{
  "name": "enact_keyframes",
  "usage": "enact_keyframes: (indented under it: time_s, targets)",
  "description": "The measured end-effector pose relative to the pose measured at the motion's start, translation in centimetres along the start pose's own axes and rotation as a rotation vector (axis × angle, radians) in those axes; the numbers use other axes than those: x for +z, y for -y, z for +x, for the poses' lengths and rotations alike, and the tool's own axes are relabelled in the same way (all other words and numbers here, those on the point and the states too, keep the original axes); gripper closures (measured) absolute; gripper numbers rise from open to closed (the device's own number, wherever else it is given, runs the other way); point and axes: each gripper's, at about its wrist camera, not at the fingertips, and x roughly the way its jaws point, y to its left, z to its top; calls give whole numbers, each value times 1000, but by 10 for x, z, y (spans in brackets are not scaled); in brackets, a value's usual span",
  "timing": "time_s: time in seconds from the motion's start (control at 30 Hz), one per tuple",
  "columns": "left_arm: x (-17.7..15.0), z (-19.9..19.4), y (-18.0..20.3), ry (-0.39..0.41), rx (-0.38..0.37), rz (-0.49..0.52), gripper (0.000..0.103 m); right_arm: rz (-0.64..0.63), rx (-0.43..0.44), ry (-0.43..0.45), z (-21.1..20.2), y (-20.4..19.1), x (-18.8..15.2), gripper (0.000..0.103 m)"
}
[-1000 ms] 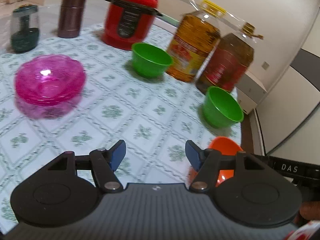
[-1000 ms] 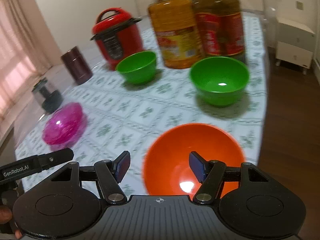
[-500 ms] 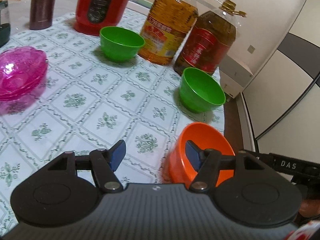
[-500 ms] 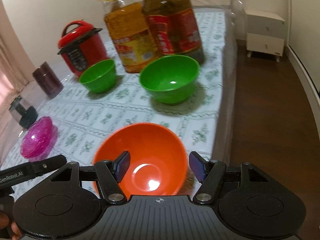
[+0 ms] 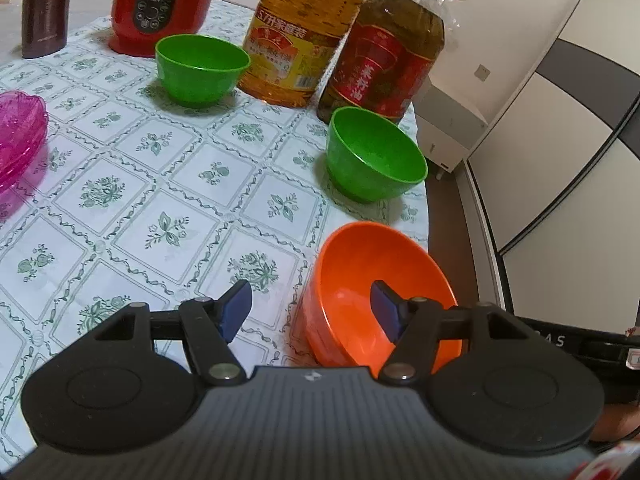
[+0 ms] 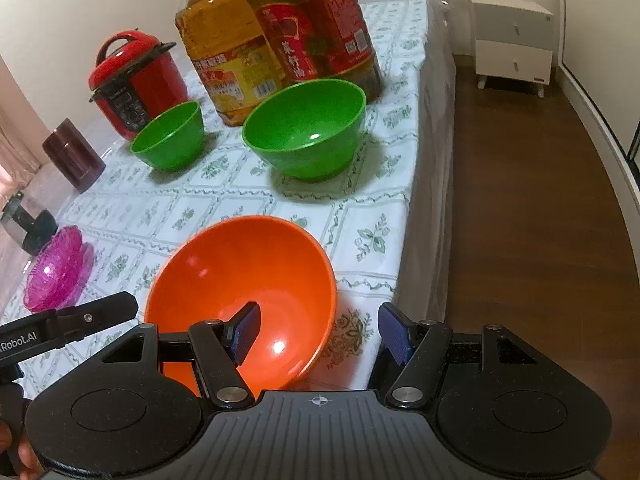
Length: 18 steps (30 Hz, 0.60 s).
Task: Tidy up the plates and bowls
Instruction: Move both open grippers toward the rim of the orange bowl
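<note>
An orange bowl sits near the table's right front corner. My left gripper is open, its jaws straddling the bowl's left wall. My right gripper is open, its jaws straddling the bowl's right rim. A green bowl stands just beyond. A second green bowl stands further back. Stacked pink glass plates sit at the left.
Two large oil bottles stand behind the green bowls. A red pressure cooker, a brown canister and a dark jar stand at the back. The table edge drops to wooden floor at right.
Both grippers have closed in on the orange bowl, which now lies between their open jaws. The left view has swung right; the pink plates have slid to its left edge.
</note>
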Motion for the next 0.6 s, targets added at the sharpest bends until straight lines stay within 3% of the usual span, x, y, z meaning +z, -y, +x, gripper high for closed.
enact_keyframes:
  time_s: [0.33,0.6]
  targets:
    - [-5,12,5,-18,3,20,41,28,19,-19,8,3,-5,38]
    - [-7,27,2,-52,3,-5,51,44,17,-35,16,6,-10,38]
